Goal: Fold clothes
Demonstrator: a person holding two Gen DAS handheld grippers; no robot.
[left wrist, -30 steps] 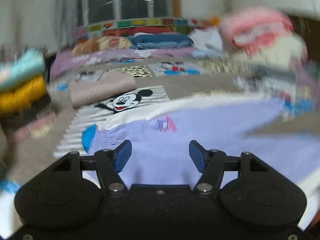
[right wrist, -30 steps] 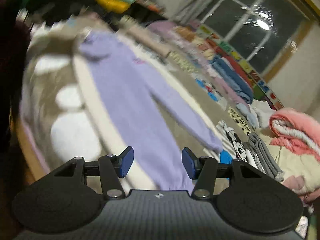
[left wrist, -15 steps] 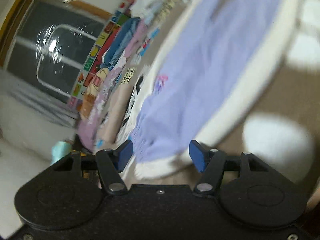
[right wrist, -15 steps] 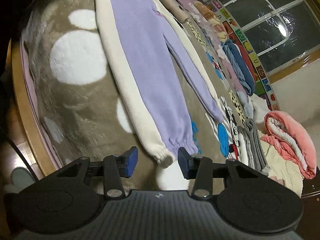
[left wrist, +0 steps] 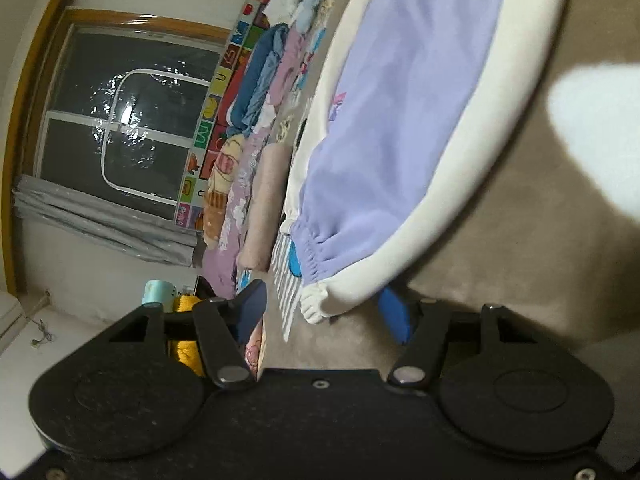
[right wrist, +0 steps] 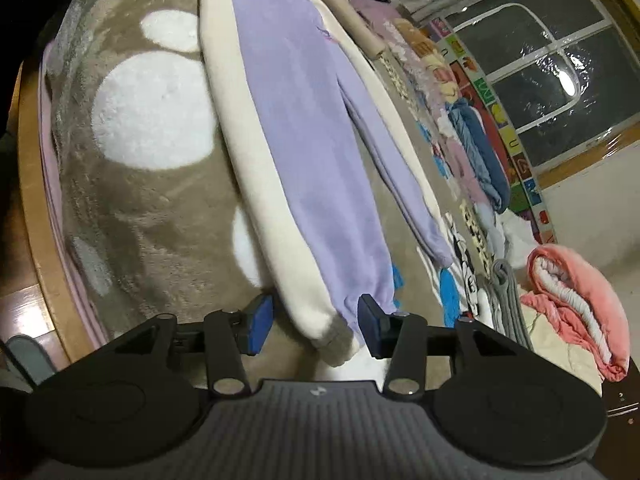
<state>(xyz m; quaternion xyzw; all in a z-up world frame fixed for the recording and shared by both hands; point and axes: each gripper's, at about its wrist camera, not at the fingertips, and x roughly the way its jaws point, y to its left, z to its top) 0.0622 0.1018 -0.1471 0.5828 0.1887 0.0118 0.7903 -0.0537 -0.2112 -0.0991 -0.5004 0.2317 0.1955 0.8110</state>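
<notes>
A pair of lilac trousers with cream side stripes (right wrist: 288, 128) lies flat and stretched out on a brown blanket with white spots (right wrist: 152, 184). In the left wrist view the gathered waistband end of the trousers (left wrist: 360, 184) sits just ahead of my left gripper (left wrist: 324, 312), which is open, its blue pads on either side of the cream corner. In the right wrist view my right gripper (right wrist: 312, 326) is open too, with the near leg cuff (right wrist: 334, 336) lying between its blue pads.
Folded clothes line the far side of the blanket (right wrist: 472, 148) below a dark window (right wrist: 552, 76). A pink and cream bundle (right wrist: 576, 300) lies at the right. A rolled beige cloth (left wrist: 266, 204) lies beside the waistband. A wooden edge (right wrist: 40, 240) borders the blanket.
Both grippers have come in close to the trousers' ends: the left rolled sideways and reached the waistband corner, the right dropped until the cuff lay between its pads.
</notes>
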